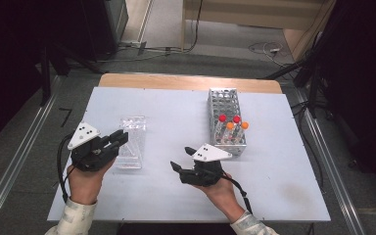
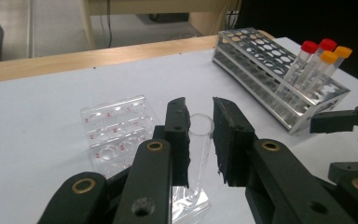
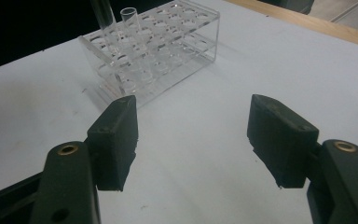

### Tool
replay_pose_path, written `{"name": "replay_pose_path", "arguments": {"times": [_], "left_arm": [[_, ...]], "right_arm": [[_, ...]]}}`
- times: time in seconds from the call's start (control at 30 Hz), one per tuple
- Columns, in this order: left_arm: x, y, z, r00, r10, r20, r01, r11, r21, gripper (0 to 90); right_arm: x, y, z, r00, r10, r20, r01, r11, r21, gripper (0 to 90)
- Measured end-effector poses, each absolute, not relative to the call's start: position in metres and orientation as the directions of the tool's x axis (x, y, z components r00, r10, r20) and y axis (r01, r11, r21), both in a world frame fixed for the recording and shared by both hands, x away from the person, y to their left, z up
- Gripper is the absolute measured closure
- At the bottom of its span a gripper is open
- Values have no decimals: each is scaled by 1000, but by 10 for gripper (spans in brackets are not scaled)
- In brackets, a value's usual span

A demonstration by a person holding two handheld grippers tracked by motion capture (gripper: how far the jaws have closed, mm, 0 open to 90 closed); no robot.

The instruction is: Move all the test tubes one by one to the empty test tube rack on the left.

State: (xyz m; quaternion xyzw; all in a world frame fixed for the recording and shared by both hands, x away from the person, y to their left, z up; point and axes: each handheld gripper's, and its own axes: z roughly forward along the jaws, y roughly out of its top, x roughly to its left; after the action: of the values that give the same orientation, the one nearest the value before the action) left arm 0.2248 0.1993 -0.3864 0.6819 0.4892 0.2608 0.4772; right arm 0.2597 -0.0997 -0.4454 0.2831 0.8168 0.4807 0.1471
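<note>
Left hand-held gripper (image 2: 200, 135) brackets my clear open glass tube (image 2: 199, 149) in the transparent acrylic rack (image 2: 116, 128), pads apart; right hand-held gripper (image 3: 191, 140) gapes empty.

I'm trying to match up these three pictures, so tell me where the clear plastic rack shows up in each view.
High view: the clear plastic rack lies left of centre, at the left gripper.
Left gripper view: lower left of centre, behind and under the jaws, which flank an open glass tube standing in it.
Right gripper view: top, left of centre, beyond the open right gripper.
Shared landmark: the white table.
</note>
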Motion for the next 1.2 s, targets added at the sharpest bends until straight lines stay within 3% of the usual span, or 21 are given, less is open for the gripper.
{"name": "replay_pose_path", "arguments": {"times": [0.47, 0.93, 1.2], "left_arm": [[226, 176, -411, 359, 934, 7, 443, -177, 879, 762], [225, 177, -418, 349, 937, -18, 456, -153, 877, 710], [225, 179, -416, 328, 942, -71, 454, -91, 886, 536]], "right_arm": [[260, -101, -446, -797, 604, 31, 321, 379, 868, 319], [259, -102, -446, -797, 604, 26, 317, 381, 868, 319], [265, -114, -440, -772, 635, 25, 322, 358, 876, 307]]}}
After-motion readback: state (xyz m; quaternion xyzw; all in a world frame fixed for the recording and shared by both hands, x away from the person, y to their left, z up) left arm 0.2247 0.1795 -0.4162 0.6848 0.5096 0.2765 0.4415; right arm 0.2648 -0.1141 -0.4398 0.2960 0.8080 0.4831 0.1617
